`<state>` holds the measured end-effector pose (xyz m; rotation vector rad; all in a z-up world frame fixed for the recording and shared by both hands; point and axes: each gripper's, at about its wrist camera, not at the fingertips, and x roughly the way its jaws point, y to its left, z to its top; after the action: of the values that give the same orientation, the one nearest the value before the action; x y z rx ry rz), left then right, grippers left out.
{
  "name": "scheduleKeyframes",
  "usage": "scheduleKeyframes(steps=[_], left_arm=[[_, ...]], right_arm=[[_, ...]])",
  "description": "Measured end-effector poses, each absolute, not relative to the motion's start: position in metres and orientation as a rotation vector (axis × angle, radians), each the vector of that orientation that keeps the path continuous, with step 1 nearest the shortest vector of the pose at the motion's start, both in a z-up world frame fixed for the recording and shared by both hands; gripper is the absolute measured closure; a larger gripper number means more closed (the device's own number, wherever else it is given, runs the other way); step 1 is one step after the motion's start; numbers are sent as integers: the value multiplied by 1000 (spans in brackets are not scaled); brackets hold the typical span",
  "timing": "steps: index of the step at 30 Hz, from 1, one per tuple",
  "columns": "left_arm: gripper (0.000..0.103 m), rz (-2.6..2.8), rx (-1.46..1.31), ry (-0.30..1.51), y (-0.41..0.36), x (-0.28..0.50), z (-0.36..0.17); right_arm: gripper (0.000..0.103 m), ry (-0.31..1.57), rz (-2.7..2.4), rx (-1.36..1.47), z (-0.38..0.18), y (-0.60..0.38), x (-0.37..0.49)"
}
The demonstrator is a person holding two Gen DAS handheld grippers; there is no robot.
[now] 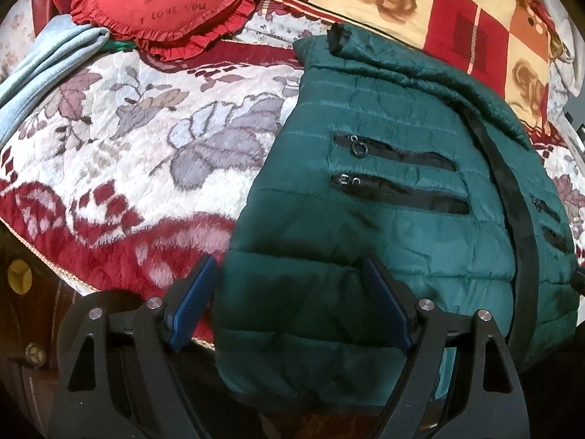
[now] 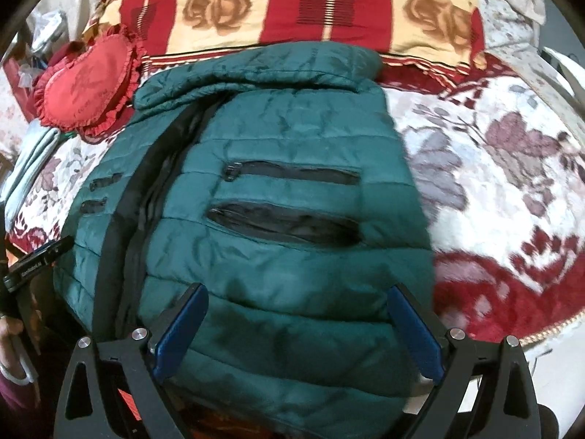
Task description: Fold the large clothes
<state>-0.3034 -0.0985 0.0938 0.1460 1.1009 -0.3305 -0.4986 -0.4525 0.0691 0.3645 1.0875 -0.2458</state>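
Note:
A dark green quilted puffer jacket [image 1: 384, 219] lies front-up on the bed, black front zipper and black zip pockets showing; its hem hangs over the near bed edge. It fills the middle of the right wrist view [image 2: 278, 226]. My left gripper [image 1: 292, 267] is open, its blue-padded fingers straddling the jacket's lower left corner. My right gripper [image 2: 296, 292] is open over the jacket's lower right hem. The left gripper also shows at the left edge of the right wrist view [image 2: 40, 256].
The bed has a floral red-and-white blanket [image 1: 146, 146]. A red heart-shaped pillow [image 1: 164, 7] and a red-and-cream rose-patterned quilt [image 2: 292, 3] lie at the far side. A folded light blue garment [image 1: 40, 73] lies at the left.

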Motion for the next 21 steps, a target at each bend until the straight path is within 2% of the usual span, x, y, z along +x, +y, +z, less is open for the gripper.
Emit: scheduleKeyframes(steps=[10,21], left_arm=[[21,-346,94,1161,-92,-299,87],[21,-316,-62,1210,-58,-285,84]], right_arm=[[6,1114,-297,510,56,-487,-528],[6,1156,-206,577,40,-479,-531]])
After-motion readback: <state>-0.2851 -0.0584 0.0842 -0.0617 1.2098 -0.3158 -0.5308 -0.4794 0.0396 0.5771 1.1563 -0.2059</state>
